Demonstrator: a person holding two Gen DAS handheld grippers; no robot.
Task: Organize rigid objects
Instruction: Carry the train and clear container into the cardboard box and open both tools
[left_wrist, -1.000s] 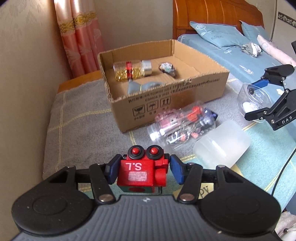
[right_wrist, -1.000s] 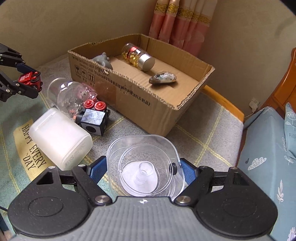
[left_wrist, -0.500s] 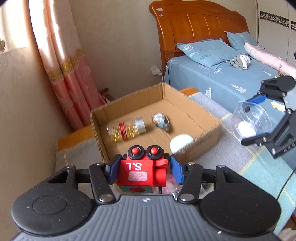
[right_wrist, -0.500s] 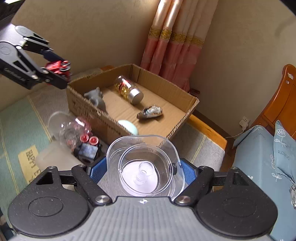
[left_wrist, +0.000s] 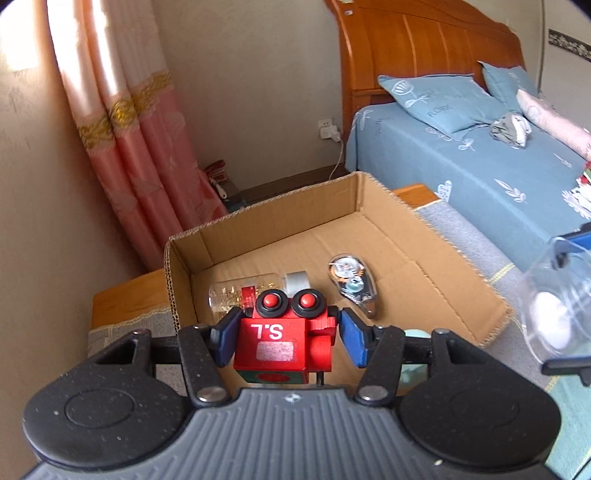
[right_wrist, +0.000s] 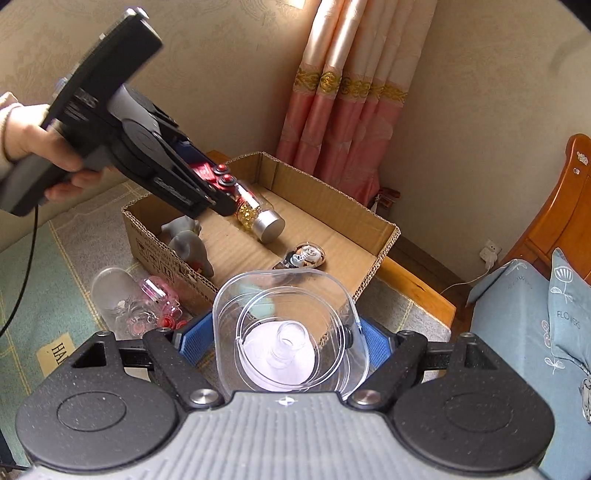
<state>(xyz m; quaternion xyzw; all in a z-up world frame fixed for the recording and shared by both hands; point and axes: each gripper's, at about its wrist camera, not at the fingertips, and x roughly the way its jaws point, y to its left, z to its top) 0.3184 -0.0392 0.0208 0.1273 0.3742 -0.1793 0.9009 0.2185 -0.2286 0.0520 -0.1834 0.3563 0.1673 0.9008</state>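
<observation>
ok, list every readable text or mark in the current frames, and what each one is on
"S.L" upside down in white: red toy robot in the left gripper.
"FLOWERS": blue pillow.
"HA", cut off: mat.
Handling symbols: cardboard box wall; its print is too small to read.

Cardboard box (left_wrist: 369, 236) matt, corrugated; red toy block (left_wrist: 280, 341) glossy, perhaps painted wood.

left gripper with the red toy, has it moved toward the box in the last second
Yes. The left gripper, shut on the red robot toy, has risen from the blanket and gone forward: it now hangs over the near wall of the cardboard box.
</observation>
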